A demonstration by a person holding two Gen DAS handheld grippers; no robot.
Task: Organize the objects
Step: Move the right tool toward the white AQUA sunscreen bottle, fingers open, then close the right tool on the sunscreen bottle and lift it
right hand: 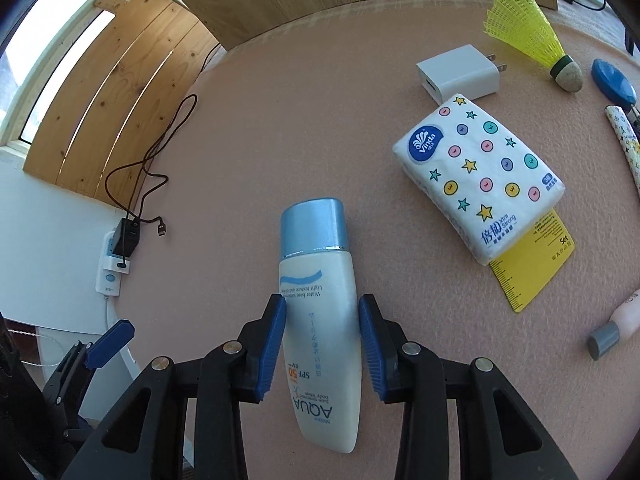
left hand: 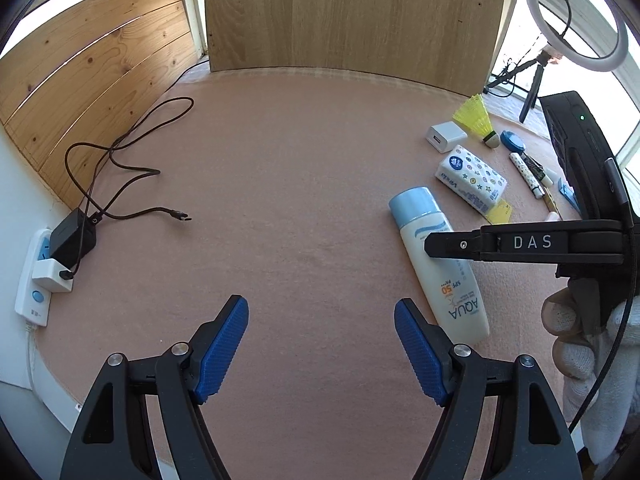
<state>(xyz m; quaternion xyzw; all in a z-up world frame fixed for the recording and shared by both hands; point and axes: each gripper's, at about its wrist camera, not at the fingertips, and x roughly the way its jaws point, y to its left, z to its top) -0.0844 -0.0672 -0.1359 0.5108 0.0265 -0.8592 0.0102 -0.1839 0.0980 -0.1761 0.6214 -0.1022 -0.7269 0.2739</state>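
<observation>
Plainly, one AQUA SPF 50 bottle point(right hand: 318, 320) lies between the right gripper's point(right hand: 322, 354) pads, which touch its sides. One Vinda tissue pack point(right hand: 480, 176) sits at two o'clock; the left gripper point(left hand: 321, 350) gapes empty.

We count one sunscreen bottle point(right hand: 318, 312), one tissue pack point(right hand: 480, 176) and one shuttlecock point(right hand: 528, 32). We also see one white charger plug point(right hand: 460, 72), one yellow ruler card point(right hand: 532, 264) and one blue disc point(right hand: 614, 80).
</observation>
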